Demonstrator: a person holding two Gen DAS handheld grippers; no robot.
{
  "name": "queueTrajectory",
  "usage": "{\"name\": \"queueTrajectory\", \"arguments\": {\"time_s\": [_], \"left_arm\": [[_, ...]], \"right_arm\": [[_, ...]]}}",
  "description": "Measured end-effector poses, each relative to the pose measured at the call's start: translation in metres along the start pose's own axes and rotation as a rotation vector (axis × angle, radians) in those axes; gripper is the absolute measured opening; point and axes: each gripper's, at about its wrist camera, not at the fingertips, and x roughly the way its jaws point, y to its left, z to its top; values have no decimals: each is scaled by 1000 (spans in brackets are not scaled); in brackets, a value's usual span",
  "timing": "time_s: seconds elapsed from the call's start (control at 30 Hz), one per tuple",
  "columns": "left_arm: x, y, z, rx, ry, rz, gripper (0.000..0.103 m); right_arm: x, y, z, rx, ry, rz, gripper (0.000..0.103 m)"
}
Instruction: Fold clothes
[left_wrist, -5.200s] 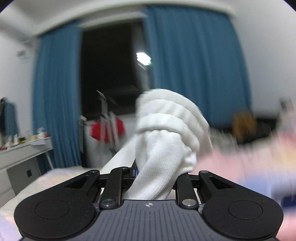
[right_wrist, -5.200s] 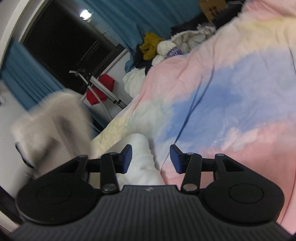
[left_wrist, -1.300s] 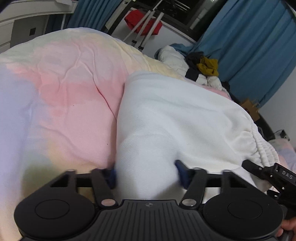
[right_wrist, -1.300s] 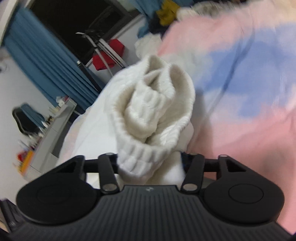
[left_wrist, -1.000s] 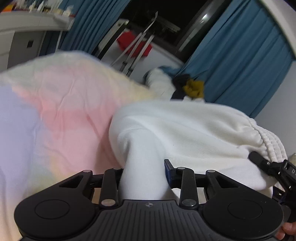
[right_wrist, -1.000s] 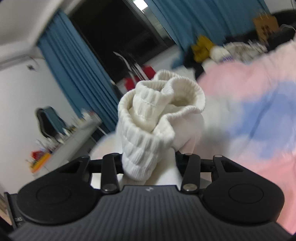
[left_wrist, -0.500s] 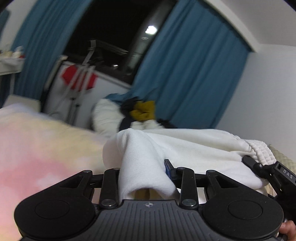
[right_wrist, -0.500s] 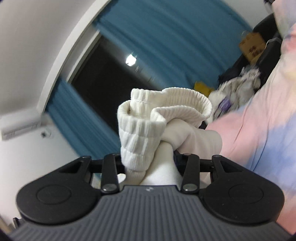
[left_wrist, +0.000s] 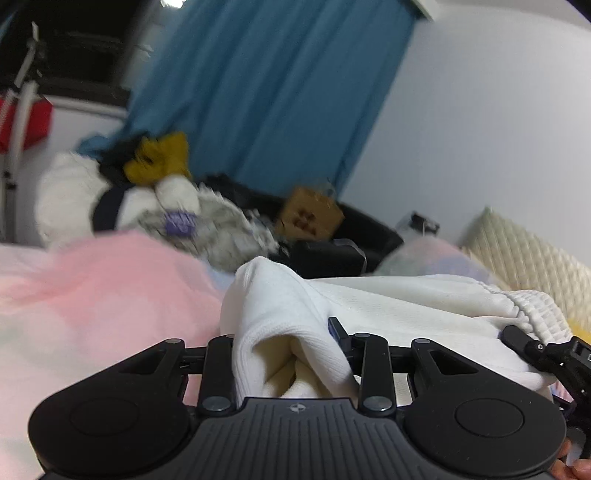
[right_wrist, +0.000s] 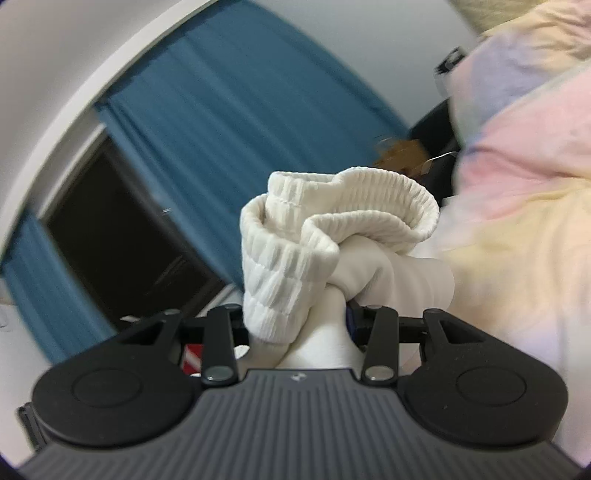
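We hold the soft, limp white garment (left_wrist: 388, 306) above the bed (left_wrist: 92, 295), left claw (left_wrist: 288, 354) pinching a plain fold, right claw (right_wrist: 295, 325) clamping its grippier ribbed hem (right_wrist: 295, 251).

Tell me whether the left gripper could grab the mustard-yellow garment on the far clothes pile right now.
Probably not: the left gripper is clamped on the white knitted garment, and the mustard-yellow garment lies far across the pink bedspread.

I cannot see my left claw (left_wrist: 286, 349) fingertips; the white garment (left_wrist: 406, 306) covers them. The clothes pile (left_wrist: 147, 199) beyond the bed's far edge is blurred.
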Motion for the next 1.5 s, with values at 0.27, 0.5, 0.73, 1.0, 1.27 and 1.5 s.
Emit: {"name": "queueTrajectory", "arguments": {"time_s": [0.27,0.5,0.73,1.0,1.27,1.5], "left_arm": [[44,25,-63,82,93,-4,39],[33,50,-98,89,207,52,44],[-6,42,-98,88,248,99,50],[-90,13,-59,151,202,128,63],[-206,-40,-30,234,99,115,79],[-303,-73,-24,250,39,109,87]], "right_arm": [[14,-65,-63,111,35,-167,43],[2,-88,-92,127,136,-262,46],[-26,-110,-104,308,213,-267,51],[-68,-66,-89,211,246,-386,54],[-128,24,-46,-56,203,-344,54],[-175,99,-28,-233,191,-256,54]]}}
